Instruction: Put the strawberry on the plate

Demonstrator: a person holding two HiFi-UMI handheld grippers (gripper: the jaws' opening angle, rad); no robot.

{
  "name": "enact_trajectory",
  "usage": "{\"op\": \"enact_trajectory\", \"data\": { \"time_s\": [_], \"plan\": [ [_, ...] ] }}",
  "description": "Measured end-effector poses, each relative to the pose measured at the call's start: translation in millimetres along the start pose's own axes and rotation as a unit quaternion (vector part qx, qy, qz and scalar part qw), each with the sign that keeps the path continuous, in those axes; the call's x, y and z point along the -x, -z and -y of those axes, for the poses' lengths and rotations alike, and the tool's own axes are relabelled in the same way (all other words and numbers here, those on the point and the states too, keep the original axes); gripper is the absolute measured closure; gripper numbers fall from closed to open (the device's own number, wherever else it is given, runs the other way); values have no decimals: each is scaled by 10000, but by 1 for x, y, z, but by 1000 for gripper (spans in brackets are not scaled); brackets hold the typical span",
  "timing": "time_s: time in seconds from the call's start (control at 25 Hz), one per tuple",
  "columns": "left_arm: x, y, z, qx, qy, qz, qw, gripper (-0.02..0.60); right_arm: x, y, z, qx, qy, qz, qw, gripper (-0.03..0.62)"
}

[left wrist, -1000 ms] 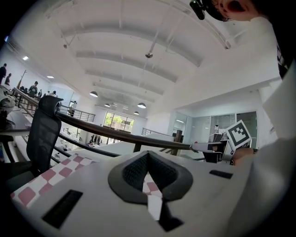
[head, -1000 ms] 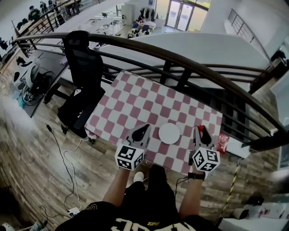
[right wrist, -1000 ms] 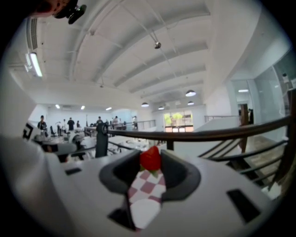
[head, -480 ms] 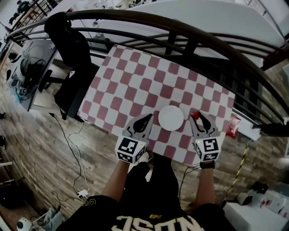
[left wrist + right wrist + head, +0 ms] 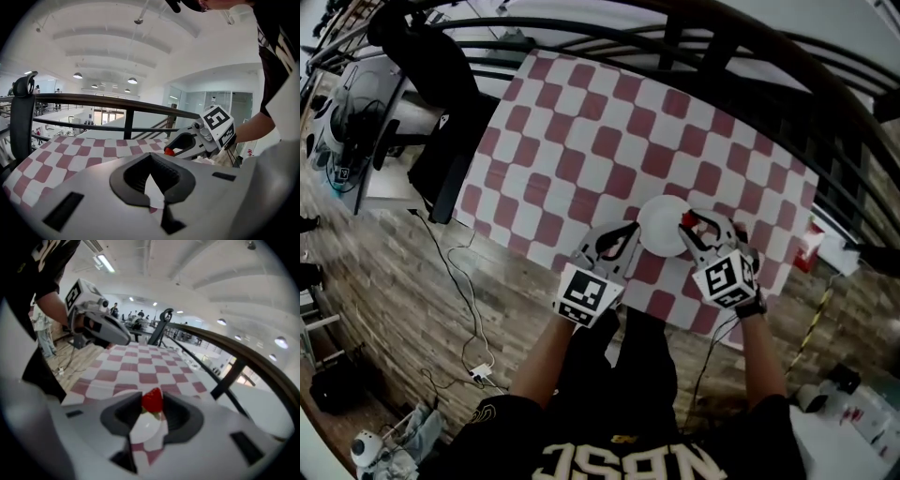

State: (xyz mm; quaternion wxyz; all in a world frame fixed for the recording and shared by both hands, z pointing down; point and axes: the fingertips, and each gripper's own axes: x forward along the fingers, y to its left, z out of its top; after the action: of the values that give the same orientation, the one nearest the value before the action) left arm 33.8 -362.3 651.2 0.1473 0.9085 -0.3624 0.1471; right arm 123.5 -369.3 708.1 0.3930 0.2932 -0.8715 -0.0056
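Two handheld grippers work at the near edge of the table, low in the middle of the head view. The left gripper (image 5: 625, 236) has its jaw tips pressed together on nothing and hangs just beside the left rim of the small round white plate (image 5: 659, 223). The right gripper (image 5: 697, 225), a little right of centre, pinches the small red strawberry (image 5: 688, 220) between its jaw tips. In the right gripper view the berry sits mid-frame with white plate showing directly beneath it. So the pick-up looks done and the carry nearly so: the fruit hangs over the plate's right edge, not yet set down. What remains, by my reading, is to lower it, spread the jaws and pull clear. Beyond the plate the pink-and-white checked tablecloth (image 5: 581, 141) runs toward the upper frame, with a black office chair (image 5: 431, 66) at the upper left.
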Motion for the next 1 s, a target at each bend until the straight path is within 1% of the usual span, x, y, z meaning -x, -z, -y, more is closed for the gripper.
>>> {"op": "enact_trajectory", "data": {
  "time_s": [0.24, 0.4, 0.56, 0.72, 0.92, 1.0],
  "plan": [
    [-22, 34, -3, -191, 179, -211, 9994, 572, -45, 21, -26, 415, -713, -186, 9964, 448],
    [-28, 47, -16, -57, 62, -211, 9997, 572, -65, 35, -38, 441, -1101, -285, 9925, 448],
    [-32, 61, -18, -21, 77, -284, 9996, 572, -77, 42, -45, 338, -1236, -311, 9913, 448],
    [-30, 72, -19, 91, 65, -332, 9994, 572, -86, 49, -49, 365, -1311, -471, 9896, 448],
    [-26, 68, -22, 261, 40, -236, 9994, 572, -91, 49, -53, 362, -1358, -556, 9885, 445],
    [-24, 64, -22, 312, 49, -199, 9993, 572, -87, 43, -54, 351, -1361, -529, 9887, 423]
  ]
}}
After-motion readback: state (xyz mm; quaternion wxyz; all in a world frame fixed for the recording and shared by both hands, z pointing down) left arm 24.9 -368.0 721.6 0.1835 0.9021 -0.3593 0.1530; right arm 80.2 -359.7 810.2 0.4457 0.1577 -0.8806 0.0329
